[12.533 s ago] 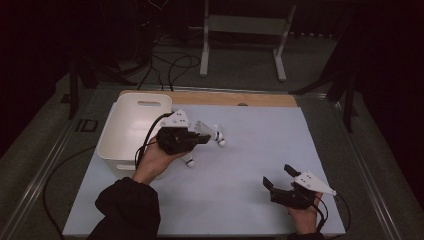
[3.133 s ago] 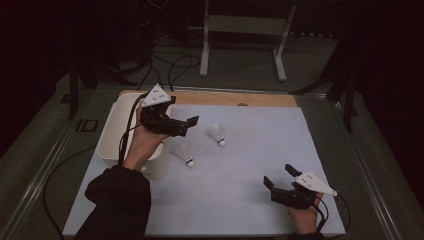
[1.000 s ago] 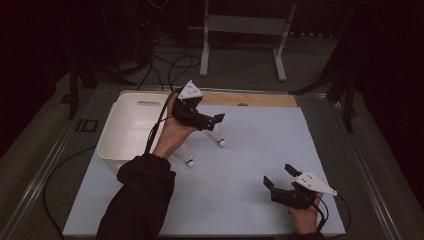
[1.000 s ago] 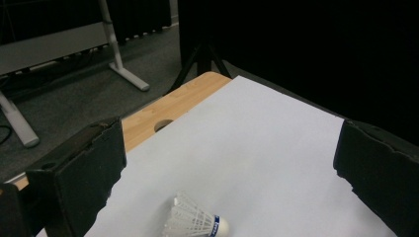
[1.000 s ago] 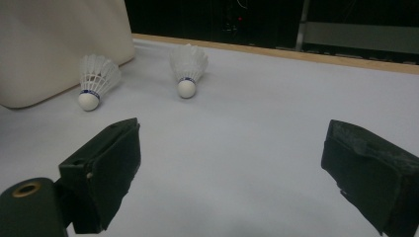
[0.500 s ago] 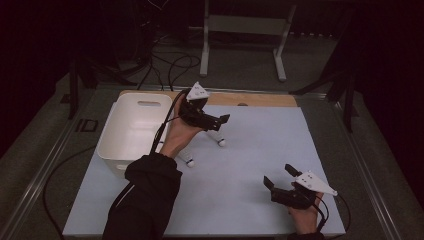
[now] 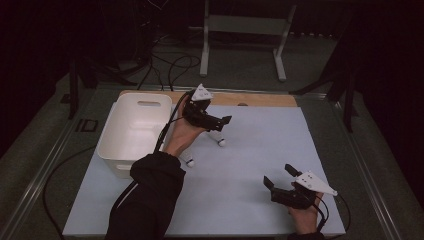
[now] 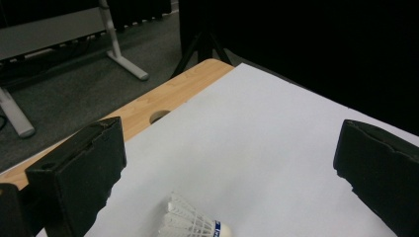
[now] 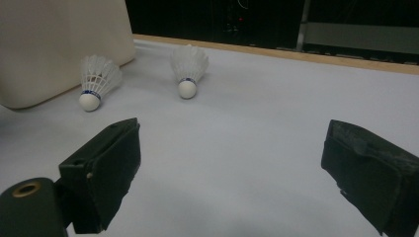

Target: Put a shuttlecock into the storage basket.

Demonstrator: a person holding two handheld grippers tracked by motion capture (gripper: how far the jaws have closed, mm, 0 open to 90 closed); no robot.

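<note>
Your left gripper (image 7: 216, 123) hovers over the far middle of the counter (image 7: 260, 150), its fingers (image 8: 79, 173) spread wide and holding nothing. Just below them lies a shuttlecock (image 7: 218, 138) on its side, cork toward the right in the left gripper view. A second shuttlecock (image 7: 187, 160) lies nearer you, just beside the white tub (image 7: 131, 131) at the left, partly hidden by your forearm. Your right gripper (image 7: 281, 178) rests at the near right, well apart from both, fingers (image 9: 106, 168) wide open and empty.
</note>
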